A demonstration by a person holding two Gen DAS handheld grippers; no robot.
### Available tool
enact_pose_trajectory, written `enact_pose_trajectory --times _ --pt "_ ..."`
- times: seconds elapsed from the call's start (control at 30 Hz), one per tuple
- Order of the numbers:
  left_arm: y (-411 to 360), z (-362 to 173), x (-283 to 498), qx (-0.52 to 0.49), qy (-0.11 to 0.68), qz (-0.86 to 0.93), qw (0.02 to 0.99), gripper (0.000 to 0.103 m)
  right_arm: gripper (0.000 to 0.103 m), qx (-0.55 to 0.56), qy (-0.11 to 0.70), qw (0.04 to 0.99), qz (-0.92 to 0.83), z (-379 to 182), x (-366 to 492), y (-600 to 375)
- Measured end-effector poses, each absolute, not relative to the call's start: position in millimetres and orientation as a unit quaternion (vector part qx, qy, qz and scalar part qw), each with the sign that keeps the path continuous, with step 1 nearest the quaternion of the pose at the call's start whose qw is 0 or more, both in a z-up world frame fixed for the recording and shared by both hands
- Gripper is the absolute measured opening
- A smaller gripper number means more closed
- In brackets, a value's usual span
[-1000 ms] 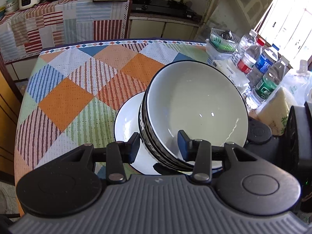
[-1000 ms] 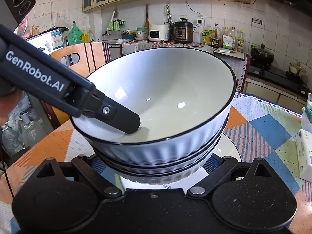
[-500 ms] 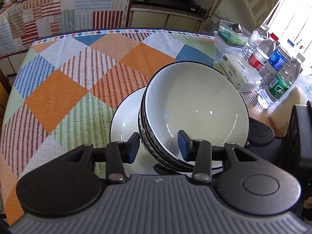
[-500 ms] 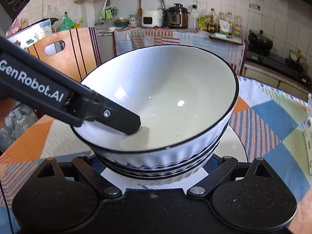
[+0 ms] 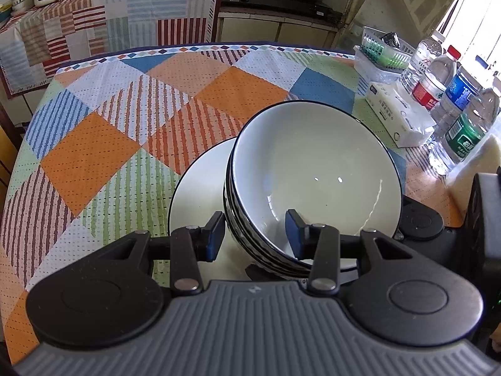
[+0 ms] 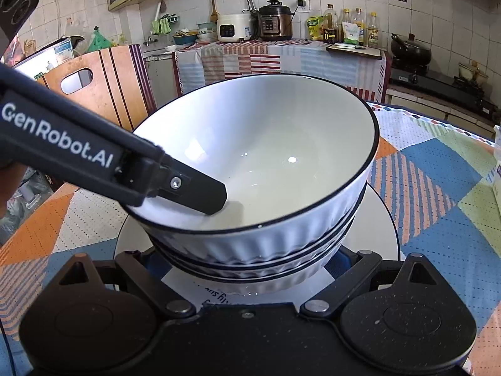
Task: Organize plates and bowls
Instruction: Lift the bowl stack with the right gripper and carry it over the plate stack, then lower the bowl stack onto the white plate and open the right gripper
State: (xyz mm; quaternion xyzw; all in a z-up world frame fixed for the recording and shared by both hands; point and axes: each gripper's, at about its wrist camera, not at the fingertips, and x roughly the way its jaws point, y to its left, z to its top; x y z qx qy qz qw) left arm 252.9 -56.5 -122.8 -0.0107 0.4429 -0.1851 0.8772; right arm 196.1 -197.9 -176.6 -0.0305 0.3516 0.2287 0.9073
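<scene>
1. Left gripper point(image 5: 255, 235) pinches the near wall of the bowl stack point(image 5: 313, 181): one finger outside the ribbed wall, the other inside the top bowl. The spacing of the fingers is the same as a second ago.
2. Right gripper: fingertips hidden under the stack in the right wrist view; its linkage arms spread wide at 5 and 7 o'clock of the bowls. Whether it grips the plate point(image 6: 380, 219) or the bowl base, cannot tell.
3. Change: the patterned counter point(image 5: 125, 131) looks closer in both views than a second ago; bowls and plate keep the same place relative to both grippers. Judgement: the whole load is being lowered together, close to set-down.
4. Stack sits tilted on the plate, off-centre toward 3 o'clock in the left view.
5. Left view only: water bottles point(image 5: 438, 84), tissue pack point(image 5: 397, 116) and basket point(image 5: 382, 53) at 2 o'clock, near the landing spot.
6. Right view only: three nested rims, the left gripper's finger point(image 6: 200, 194) lying inside the top bowl, and a wooden chair point(image 6: 103, 78) at 10 o'clock.
</scene>
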Motion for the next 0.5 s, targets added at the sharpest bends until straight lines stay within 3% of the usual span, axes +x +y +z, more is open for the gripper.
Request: enact_pose_trajectory --times 0.17,0.23,0.4,0.5 --pt "-53.9 -127.0 252.1 -0.051 0.449 -0.172 0.875 0.041 0.096 -0.03 0.341 0.912 0.224 -179.6 192.9 -200.8" --pt "-52.4 -127.2 248.7 -0.057 0.444 -0.163 0.879 0.043 0.102 -0.02 0.343 0.917 0.203 -185.6 188.3 -201.8" --pt "-47.1 -115.4 230.8 -0.056 0.406 -0.127 0.903 0.06 0.102 -0.08 0.354 0.916 0.169 -181.0 167.9 -191.0" --pt "-42.7 -103.5 215.2 -0.056 0.392 -0.12 0.91 0.067 0.102 -0.048 0.354 0.919 0.167 -168.1 151.3 -201.9"
